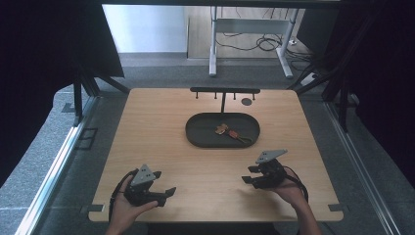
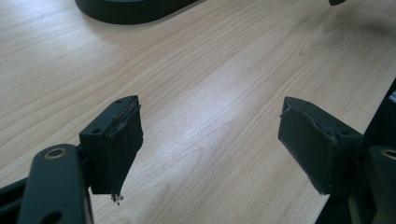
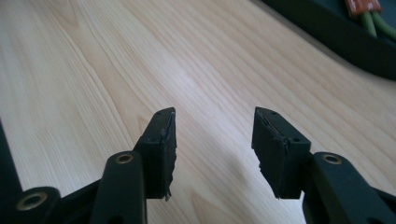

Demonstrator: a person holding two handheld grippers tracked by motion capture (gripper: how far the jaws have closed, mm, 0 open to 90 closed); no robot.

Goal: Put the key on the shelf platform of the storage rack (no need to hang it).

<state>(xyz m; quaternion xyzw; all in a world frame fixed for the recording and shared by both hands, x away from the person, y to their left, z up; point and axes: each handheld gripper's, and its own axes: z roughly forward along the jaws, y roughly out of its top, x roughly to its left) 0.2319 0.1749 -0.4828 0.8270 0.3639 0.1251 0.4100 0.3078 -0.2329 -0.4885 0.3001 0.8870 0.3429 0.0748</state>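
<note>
Currently both grippers, left gripper (image 1: 165, 195) and right gripper (image 1: 248, 175), stand open and empty near the table's front edge. Small tagged item (image 1: 230, 132) lies in the dark tray (image 1: 195, 133); approach low, centred, closing squarely.

A light wooden table (image 1: 161, 127) carries a dark oval tray (image 1: 200, 134) at its centre, toward the far side. A black T-shaped stand (image 1: 223, 93) stands at the far edge.

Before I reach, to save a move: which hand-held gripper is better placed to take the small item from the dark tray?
Probably the right hand-held gripper: open, empty, nearer the small item in the tray.
</note>
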